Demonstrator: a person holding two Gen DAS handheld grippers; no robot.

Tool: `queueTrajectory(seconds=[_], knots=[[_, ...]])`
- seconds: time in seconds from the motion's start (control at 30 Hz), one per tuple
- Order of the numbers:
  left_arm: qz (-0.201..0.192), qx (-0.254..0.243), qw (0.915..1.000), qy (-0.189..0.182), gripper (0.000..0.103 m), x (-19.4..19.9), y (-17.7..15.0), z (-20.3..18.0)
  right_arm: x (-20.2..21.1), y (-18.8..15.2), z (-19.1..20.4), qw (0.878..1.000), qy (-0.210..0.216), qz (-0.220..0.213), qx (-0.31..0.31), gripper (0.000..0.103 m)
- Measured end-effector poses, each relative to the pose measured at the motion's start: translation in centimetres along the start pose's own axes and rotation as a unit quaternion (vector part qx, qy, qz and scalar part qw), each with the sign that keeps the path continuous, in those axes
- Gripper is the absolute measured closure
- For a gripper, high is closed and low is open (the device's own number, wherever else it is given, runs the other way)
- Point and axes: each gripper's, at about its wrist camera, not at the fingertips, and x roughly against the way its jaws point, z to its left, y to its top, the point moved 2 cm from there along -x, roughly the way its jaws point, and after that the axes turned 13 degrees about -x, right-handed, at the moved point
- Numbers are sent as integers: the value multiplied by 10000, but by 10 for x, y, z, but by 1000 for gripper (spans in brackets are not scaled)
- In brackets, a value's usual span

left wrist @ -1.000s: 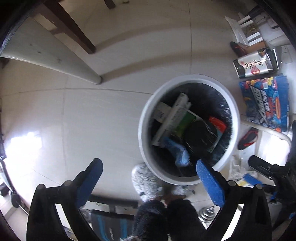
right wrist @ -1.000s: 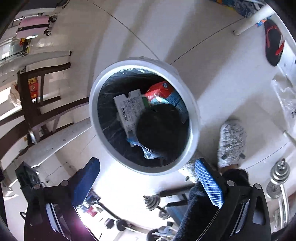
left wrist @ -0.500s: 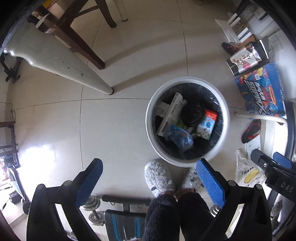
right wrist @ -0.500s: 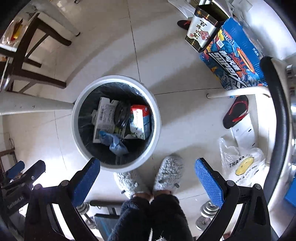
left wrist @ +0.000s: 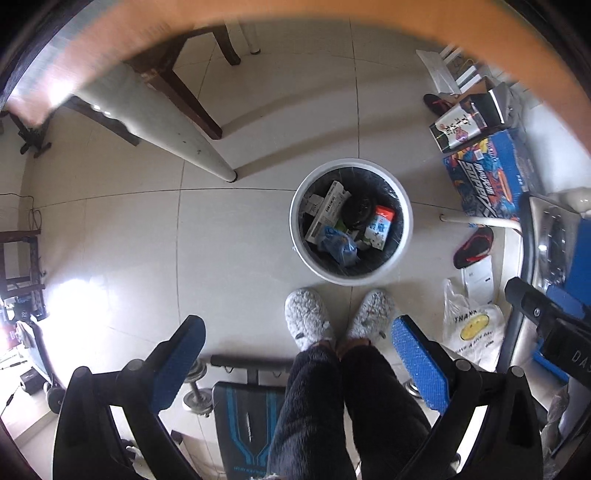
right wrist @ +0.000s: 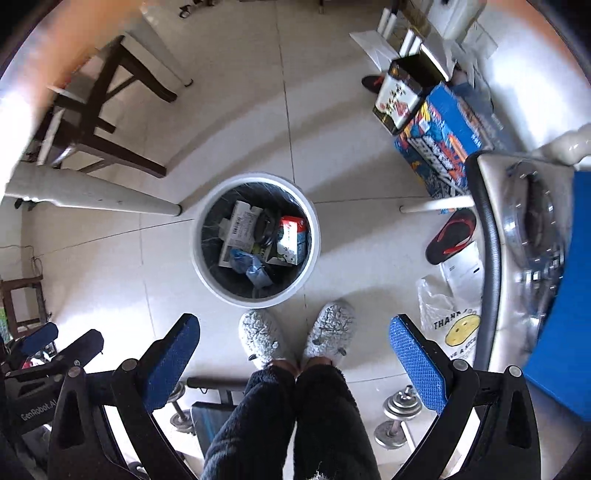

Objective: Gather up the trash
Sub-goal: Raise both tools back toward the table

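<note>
Tiled floor (left wrist: 129, 229) across both views, seen from high above. Orange blur (left wrist: 332, 18) along the upper edge of the left view, too smeared to identify. Pale table leg (left wrist: 177, 129) slanting from upper left toward centre, dark chair (right wrist: 99, 122) behind it.

White bin (left wrist: 351, 166) with black liner, right of centre in the left view, left of centre in the right view. Inside: white barcoded carton (left wrist: 327, 210), dark round lid (left wrist: 357, 212), red-and-white carton (left wrist: 380, 227), crumpled blue wrapper (left wrist: 338, 245).

Blue box (left wrist: 487, 177) at right, lettering reads "SUPER"; black-and-white box (left wrist: 465, 123) with Chinese characters just above it. White bag (left wrist: 474, 332) at lower right, yellow smiley and "THANK" legible. Red-and-black sandal (left wrist: 474, 247) between bag and blue box. Dumbbell (right wrist: 399, 413) at lower right of the right view, padded bench (left wrist: 243, 417) at bottom centre.

Two grey fluffy slippers (left wrist: 308, 319) just below the bin, dark trouser legs (left wrist: 332, 406) rising to the bottom edge.

Left tongs (left wrist: 295, 363) spread wide, nothing between the blue pads. Right tongs (right wrist: 293, 363) likewise apart, empty. "GenRobot" printed on the device at lower left of the right view; "DAS" partly readable at right edge of the left view.
</note>
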Motion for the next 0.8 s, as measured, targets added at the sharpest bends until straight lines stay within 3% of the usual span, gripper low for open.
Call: queueTrajectory(seconds=[0.3, 0.47, 0.6, 0.8], knots=[[-192, -100, 9997, -126, 0, 82, -13, -12, 110, -13, 9, 9997, 131, -151, 139, 0], [-537, -258, 9982, -5, 0, 143, -2, -12, 173, -13, 12, 9993, 208, -289, 117, 0], [-1131, -322, 9929, 189, 0, 202, 26, -9, 227, 1, 16, 9977, 413, -526, -84, 0], [-1855, -284, 9801, 652, 0, 275, 101, -1, 304, 58, 20, 9901, 808, -1041, -477, 0]])
